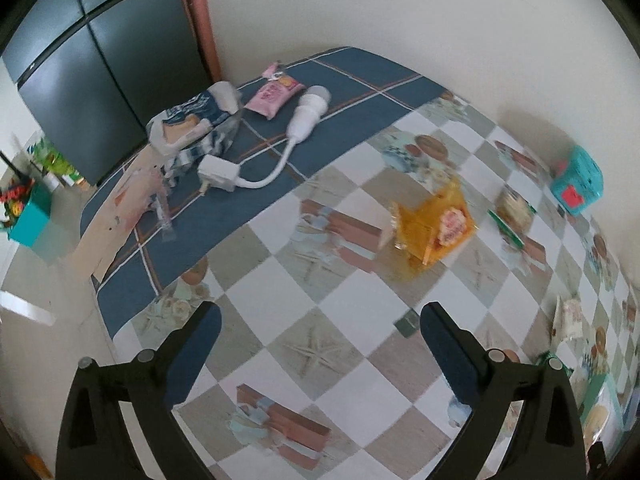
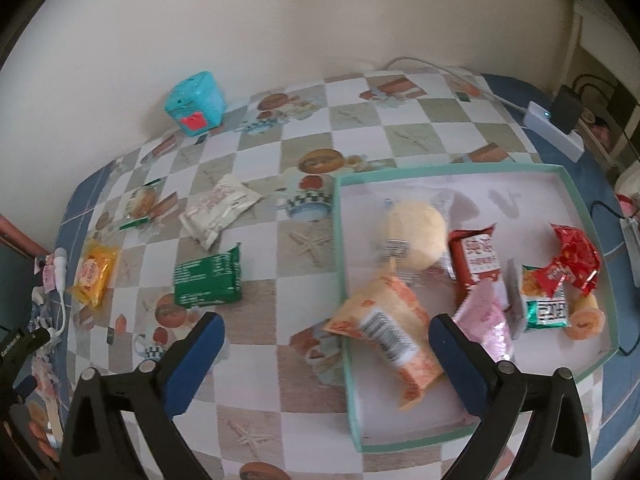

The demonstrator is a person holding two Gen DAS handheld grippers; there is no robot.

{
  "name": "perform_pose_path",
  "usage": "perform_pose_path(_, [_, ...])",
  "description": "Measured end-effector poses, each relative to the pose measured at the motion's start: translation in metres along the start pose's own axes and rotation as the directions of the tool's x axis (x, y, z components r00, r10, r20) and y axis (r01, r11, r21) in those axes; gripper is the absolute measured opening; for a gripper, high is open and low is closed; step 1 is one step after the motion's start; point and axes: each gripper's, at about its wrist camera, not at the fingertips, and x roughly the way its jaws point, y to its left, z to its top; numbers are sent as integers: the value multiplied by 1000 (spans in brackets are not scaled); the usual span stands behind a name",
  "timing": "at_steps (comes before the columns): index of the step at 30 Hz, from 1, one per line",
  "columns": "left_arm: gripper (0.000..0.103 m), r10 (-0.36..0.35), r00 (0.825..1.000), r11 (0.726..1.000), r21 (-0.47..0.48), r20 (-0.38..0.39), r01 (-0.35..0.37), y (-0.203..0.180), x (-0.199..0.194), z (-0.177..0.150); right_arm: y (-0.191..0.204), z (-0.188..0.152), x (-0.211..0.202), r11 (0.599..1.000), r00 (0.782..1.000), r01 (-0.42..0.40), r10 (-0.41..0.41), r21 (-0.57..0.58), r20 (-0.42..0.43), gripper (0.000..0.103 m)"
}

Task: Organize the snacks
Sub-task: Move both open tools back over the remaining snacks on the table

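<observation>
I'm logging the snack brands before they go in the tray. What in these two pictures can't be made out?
- Yellow packet, left wrist view: label smeared by motion blur.
- White packet, left wrist view: squeezed and blurred at the fisheye edge.
- Orange packet, right wrist view: blurred, lying across the tray rim; print unreadable.
- Pink packet, right wrist view: lower part hidden behind the right gripper.

A teal cube [image 2: 195, 103] stands near a white power strip [image 2: 554, 133].
</observation>
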Motion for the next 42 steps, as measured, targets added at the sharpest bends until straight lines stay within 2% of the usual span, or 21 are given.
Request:
perform_pose_path(9, [100,-8,999,998,-63,-38,5,29,20,12,36,-4,9,999,1000,-17,16,-51,-13,103])
perform_pose_path(17, [100,-32,997,998,-57,-67,28,35,37,21,67,-4,22,996,999,-25,21,-91,-39,103])
perform_pose_path(22, [100,-116,990,992,-55,-80,112,31,45,32,78,-1,33,996,998,-22,17,-87,-57,103])
perform_pose_path(28, [100,-162,985,987,-1,-66,162,13,51,44,89,3,47,996,997,-18,12,-83,-77,103])
perform_pose_path(33, [100,-206,977,973,96,-51,210,-18,53,50,98,9,60,997,996,-23,16,-77,-89,103])
perform_pose_path(38, [100,-289,956,944,151,-50,293,-47,61,55,100,12,77,997,994,-22,15,-69,-108,103])
perform_pose_path(42, [100,-295,954,938,174,-49,299,-63,74,55,103,15,89,997,993,-18,10,-70,-114,103])
